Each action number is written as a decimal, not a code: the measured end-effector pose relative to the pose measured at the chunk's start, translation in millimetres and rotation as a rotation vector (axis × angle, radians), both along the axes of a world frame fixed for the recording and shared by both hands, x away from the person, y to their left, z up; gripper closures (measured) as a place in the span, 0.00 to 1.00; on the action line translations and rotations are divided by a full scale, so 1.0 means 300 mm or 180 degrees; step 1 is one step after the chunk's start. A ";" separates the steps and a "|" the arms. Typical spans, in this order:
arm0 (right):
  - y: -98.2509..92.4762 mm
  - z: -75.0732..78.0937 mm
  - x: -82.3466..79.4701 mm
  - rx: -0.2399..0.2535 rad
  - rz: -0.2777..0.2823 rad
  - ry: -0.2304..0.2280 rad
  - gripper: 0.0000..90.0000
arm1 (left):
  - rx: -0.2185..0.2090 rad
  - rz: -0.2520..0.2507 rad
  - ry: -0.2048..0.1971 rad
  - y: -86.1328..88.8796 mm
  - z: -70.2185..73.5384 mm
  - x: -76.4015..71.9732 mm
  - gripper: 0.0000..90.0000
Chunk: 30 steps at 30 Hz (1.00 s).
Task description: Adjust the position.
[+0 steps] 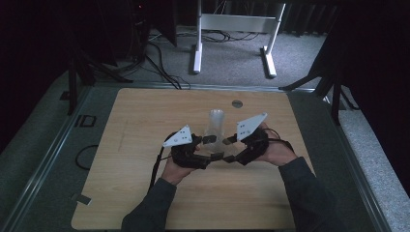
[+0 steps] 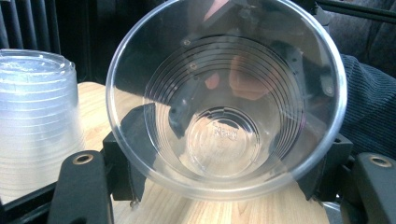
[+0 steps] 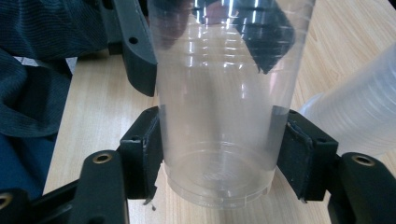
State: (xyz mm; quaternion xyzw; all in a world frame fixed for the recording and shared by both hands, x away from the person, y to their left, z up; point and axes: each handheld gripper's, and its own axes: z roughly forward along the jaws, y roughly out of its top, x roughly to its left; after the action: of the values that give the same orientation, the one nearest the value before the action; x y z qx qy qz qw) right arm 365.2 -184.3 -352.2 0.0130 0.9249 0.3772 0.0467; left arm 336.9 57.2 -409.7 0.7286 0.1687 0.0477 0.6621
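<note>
A dim room with grey carpet holds a light wooden table (image 1: pixel 145 193), and beyond its far edge stand the white legs of another desk (image 1: pixel 232 43) among loose black cables (image 1: pixel 159 67). Near the table's far edge sits a small round grey disc (image 1: pixel 237 103), apart from everything else. At the middle of the table a person's two hands meet: the left gripper (image 1: pixel 211 148) and the right gripper (image 1: pixel 226 148) face each other with a clear plastic cup (image 1: pixel 220 147) lying on its side between them. In the right gripper view the jaws are clamped on the cup (image 3: pixel 219 140) near its base, one pad pressed to each side. In the left gripper view the cup's (image 2: pixel 224 102) open mouth points at the camera and the left jaws stand apart at either side of the rim; whether they press it I cannot tell. Raised lettering is moulded into the cup's bottom, too small and blurred to read. Just beyond the grippers a stack of clear cups (image 1: pixel 215 124) stands upside down on the table; it shows at the left of the left gripper view (image 2: pixel 37 121) and at the right of the right gripper view (image 3: pixel 359 116), close beside the held cup. Dark sleeves (image 1: pixel 304 188) cover both forearms.
</note>
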 end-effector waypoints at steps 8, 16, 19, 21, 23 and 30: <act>0.000 -0.009 -0.004 0.0087 -0.0033 -0.0030 0.46 | -0.0056 0.0042 0.0017 0.004 0.006 -0.001 0.30; -0.012 -0.027 -0.004 0.0314 -0.0121 -0.0009 0.46 | -0.0168 0.0134 -0.0009 0.015 0.016 -0.006 0.28; -0.020 -0.036 -0.003 0.0492 -0.0159 0.0011 0.46 | -0.0169 0.0169 -0.0030 0.021 0.020 -0.009 0.27; -0.022 -0.042 -0.003 0.0564 -0.0153 0.0028 0.46 | -0.0156 0.0200 -0.0037 0.025 0.022 -0.008 0.27; -0.021 -0.046 -0.004 0.0610 -0.0169 0.0019 0.46 | -0.0160 0.0201 -0.0027 0.027 0.023 -0.007 0.25; -0.012 -0.056 -0.006 0.0720 -0.0175 0.0019 0.46 | -0.0206 0.0268 -0.0034 0.027 0.027 -0.009 0.23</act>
State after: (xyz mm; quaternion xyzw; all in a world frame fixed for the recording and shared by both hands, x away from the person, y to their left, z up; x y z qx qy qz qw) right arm 363.5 -187.8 -369.0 0.0447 0.8758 0.4777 0.0525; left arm 334.2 65.4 -401.5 0.6988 0.1971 0.0739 0.6836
